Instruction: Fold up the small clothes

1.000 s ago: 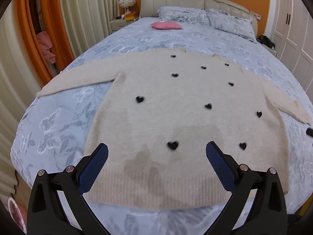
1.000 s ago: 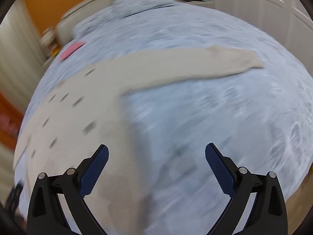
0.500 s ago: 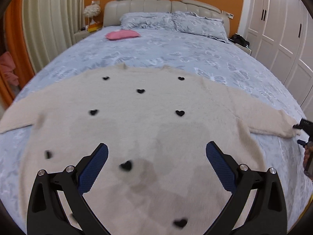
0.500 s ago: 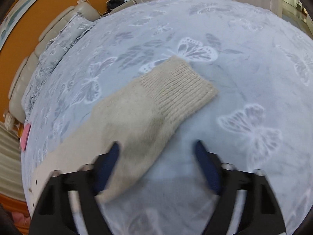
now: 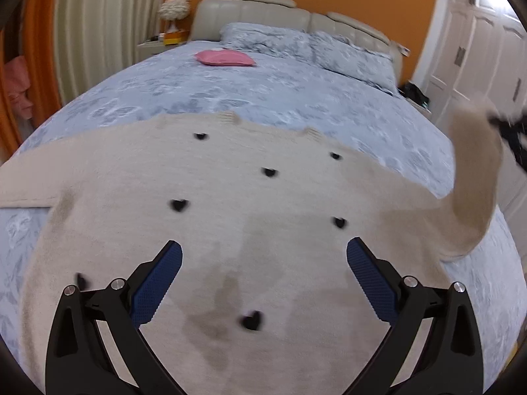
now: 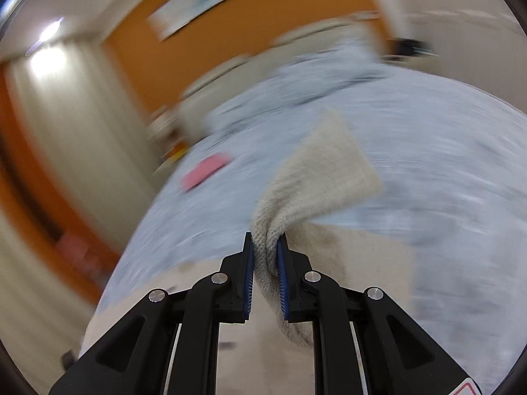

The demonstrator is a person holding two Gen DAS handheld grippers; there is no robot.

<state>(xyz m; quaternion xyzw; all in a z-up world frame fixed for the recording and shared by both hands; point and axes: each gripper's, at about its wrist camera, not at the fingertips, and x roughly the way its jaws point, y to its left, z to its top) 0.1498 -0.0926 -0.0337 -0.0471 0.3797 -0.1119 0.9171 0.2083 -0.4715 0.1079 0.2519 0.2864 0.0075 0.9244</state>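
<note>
Cream sweater lies flat across the near half of the bed, neckline toward the headboard, hem toward the foot edge. Small black hearts are scattered over its front. One sleeve runs flat out toward the bed's left edge.

Your left gripper hangs over the lower middle of the sweater, pointing down at it. Its blue pads stand wide apart with only fabric below them, nothing between them, no contact visible.

Your right gripper has the ribbed cuff of the other sleeve between its pads. The jaws are closing on it, and the knit is bunched tight between the two blue pads, the cuff flaring out past the fingertips. From the left wrist view that sleeve rises off the bed near the right edge and arcs up to the dark gripper at the frame's right side; the sleeve is clear of the covers along most of its length.

Right wrist view is heavily motion-blurred; background detail there is unreliable.

A pink cushion sits near the head of the bed, well apart from the sweater, with two pillows beyond it against the headboard.
</note>
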